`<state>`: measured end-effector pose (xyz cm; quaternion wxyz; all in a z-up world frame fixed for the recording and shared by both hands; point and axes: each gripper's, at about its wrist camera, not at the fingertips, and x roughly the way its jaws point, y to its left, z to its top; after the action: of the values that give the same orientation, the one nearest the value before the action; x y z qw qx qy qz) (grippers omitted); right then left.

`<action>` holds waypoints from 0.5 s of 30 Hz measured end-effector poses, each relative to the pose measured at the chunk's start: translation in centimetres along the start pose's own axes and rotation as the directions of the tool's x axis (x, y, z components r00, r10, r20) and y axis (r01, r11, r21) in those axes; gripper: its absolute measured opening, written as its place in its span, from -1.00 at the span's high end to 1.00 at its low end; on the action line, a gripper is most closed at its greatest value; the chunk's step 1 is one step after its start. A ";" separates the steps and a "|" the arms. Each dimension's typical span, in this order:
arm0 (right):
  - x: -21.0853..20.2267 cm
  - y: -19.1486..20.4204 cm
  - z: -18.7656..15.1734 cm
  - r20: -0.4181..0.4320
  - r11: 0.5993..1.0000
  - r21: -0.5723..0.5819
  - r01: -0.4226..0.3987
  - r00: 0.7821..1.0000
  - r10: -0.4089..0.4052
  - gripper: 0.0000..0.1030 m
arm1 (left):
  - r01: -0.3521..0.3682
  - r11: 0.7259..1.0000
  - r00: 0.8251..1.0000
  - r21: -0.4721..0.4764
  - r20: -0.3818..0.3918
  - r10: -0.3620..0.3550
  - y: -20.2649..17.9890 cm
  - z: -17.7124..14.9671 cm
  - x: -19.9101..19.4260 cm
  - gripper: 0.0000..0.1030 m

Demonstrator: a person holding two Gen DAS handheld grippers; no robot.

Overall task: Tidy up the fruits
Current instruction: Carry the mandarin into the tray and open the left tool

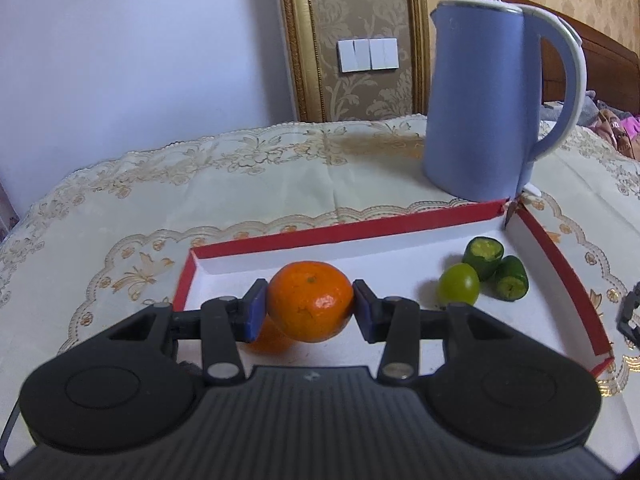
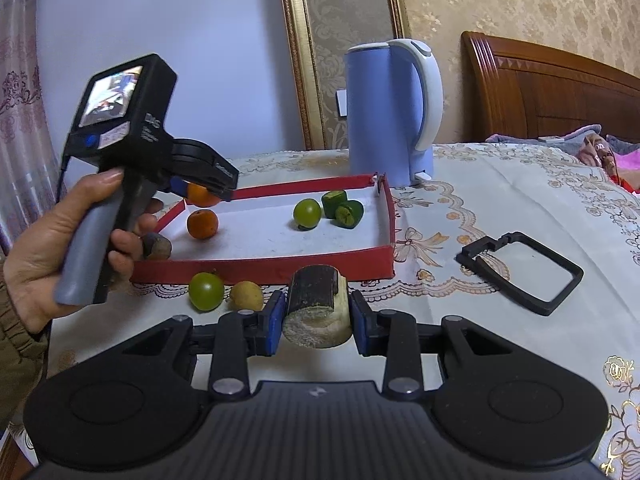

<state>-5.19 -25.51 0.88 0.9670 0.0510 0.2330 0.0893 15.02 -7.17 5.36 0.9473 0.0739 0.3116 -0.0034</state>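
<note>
My left gripper (image 1: 310, 309) is shut on an orange mandarin (image 1: 310, 296) and holds it just above the near left part of the red tray (image 1: 340, 234). A second mandarin (image 1: 272, 342) lies under it, mostly hidden. At the tray's right lie a round green fruit (image 1: 458, 284) and two cut green pieces (image 1: 483, 254). In the right wrist view, my right gripper (image 2: 316, 320) is shut on a dark-skinned cane piece (image 2: 314, 294) with pale flesh, in front of the tray (image 2: 260, 270). A hand (image 2: 44, 248) carries the left gripper (image 2: 200, 190) there.
A green fruit (image 2: 206, 291) and a yellow fruit (image 2: 247, 295) lie on the tablecloth before the tray. A brown lump (image 2: 157, 246) sits at its near left corner. A blue kettle (image 2: 388, 120) stands behind the tray. A black frame (image 2: 520, 272) lies to its right.
</note>
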 end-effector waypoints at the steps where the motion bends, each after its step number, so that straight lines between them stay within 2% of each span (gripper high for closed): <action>1: 0.0 0.0 0.0 0.000 1.000 0.000 0.002 1.000 -0.002 0.35 | -0.002 1.000 1.000 0.004 0.001 0.002 -0.2 0.1 0.2 0.19; 15: -0.2 -0.2 0.0 -0.003 1.000 -0.001 0.013 1.000 -0.013 0.35 | 0.001 1.000 1.000 -0.006 -0.001 -0.001 -1.5 0.9 2.9 0.18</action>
<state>-5.35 -25.77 0.95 0.9672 0.0489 0.2347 0.0834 17.81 -8.68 4.12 0.9474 0.0709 0.3121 -0.0027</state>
